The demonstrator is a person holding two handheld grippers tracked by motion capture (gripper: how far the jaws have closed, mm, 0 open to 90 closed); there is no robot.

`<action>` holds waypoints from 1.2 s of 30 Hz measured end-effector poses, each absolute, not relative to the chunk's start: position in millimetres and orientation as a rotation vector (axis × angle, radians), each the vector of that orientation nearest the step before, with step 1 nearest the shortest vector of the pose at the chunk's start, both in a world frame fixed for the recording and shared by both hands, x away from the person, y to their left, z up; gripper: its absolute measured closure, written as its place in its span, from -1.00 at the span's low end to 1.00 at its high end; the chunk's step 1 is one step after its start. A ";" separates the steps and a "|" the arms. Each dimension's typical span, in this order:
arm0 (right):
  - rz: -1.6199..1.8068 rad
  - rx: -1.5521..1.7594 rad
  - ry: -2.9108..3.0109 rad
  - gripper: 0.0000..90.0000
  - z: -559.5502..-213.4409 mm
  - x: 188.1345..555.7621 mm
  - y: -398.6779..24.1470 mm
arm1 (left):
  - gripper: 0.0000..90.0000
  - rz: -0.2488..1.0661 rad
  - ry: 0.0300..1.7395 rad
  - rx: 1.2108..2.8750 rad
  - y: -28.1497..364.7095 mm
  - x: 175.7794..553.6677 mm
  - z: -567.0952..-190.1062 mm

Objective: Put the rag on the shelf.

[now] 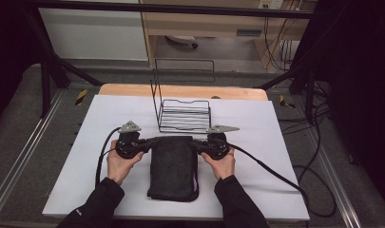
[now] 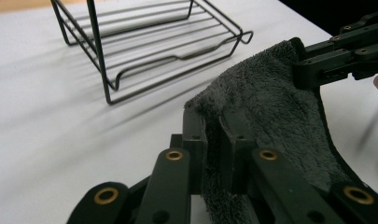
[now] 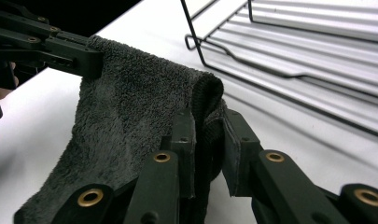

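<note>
A dark grey towel (image 1: 173,166) lies folded on the white table (image 1: 100,156), its far edge lifted off the surface. My left gripper (image 1: 149,142) is shut on the towel's far left corner, and my right gripper (image 1: 195,143) is shut on the far right corner. In the left gripper view the fluffy towel (image 2: 270,107) is pinched between my left gripper (image 2: 214,135) jaws, with the other gripper clamped on the opposite corner at upper right. In the right gripper view the towel (image 3: 130,107) is folded between my right gripper (image 3: 207,140) jaws.
A black wire rack (image 1: 183,114) with a tall upright frame stands just beyond the towel, in the middle of the table. Cables (image 1: 275,175) trail from both grippers across the table. A wooden strip (image 1: 180,90) runs along the far edge.
</note>
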State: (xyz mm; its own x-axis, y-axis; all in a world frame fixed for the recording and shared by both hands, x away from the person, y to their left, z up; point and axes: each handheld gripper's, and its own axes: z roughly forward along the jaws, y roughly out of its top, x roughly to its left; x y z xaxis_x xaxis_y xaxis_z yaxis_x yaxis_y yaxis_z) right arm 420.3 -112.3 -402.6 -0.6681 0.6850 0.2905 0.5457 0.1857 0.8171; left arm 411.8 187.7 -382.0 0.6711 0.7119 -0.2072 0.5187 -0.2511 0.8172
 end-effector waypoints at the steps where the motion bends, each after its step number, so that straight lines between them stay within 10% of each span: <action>1: 1.494 1.198 2.298 0.71 -400.3 419.1 -112.4 | 0.82 0.255 0.957 1.917 187.7 410.4 -379.3; 36: 1.598 0.964 2.087 0.74 -331.9 386.3 -129.4 | 0.82 0.413 0.795 1.776 180.1 374.3 -319.5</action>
